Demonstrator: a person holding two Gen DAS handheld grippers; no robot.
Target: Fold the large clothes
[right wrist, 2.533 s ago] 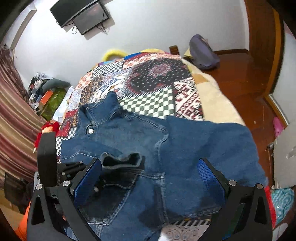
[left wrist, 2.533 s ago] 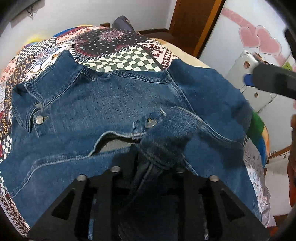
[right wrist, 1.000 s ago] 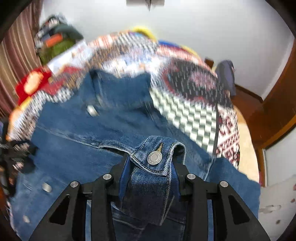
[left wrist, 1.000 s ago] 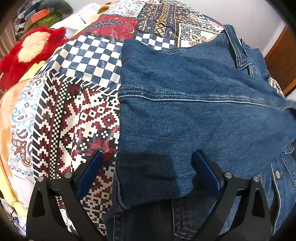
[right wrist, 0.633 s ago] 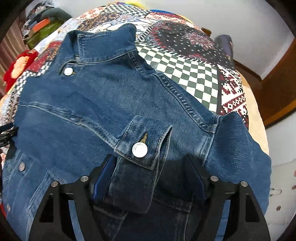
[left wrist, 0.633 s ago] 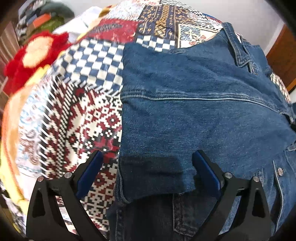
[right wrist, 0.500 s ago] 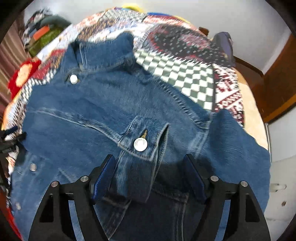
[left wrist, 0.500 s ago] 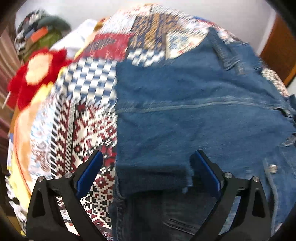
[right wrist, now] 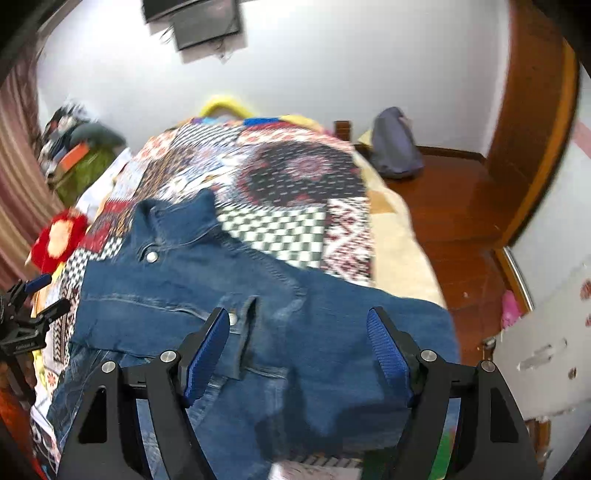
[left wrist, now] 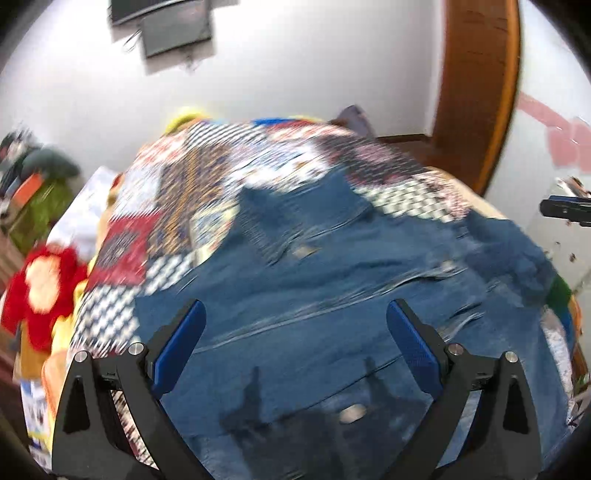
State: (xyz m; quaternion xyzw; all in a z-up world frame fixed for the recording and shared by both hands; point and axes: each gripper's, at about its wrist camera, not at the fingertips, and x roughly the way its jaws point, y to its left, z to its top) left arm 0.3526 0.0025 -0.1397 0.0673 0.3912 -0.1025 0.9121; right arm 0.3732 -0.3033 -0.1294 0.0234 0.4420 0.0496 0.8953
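Note:
A blue denim jacket (left wrist: 332, 295) lies spread on the patchwork bedspread (left wrist: 207, 177), collar toward the far wall, both sleeves folded in across its front. In the right wrist view the jacket (right wrist: 192, 280) shows its collar button and a sleeve cuff lying on the chest. My left gripper (left wrist: 295, 347) is open and empty, held above the jacket's near left part. My right gripper (right wrist: 297, 354) is open and empty above the jacket's near right part. The left gripper also shows at the left edge of the right wrist view (right wrist: 33, 295).
A red and cream plush toy (left wrist: 37, 291) lies at the bed's left edge. A grey bag (right wrist: 395, 147) sits by the far right corner on the wooden floor (right wrist: 454, 206). A wall screen (right wrist: 199, 18) hangs above. A clothes pile (right wrist: 81, 147) stands at far left.
My right gripper let go of the sleeve cuff, which now lies on the jacket's chest. Both grippers have pulled back and tilted up from the jacket, so more of the room shows.

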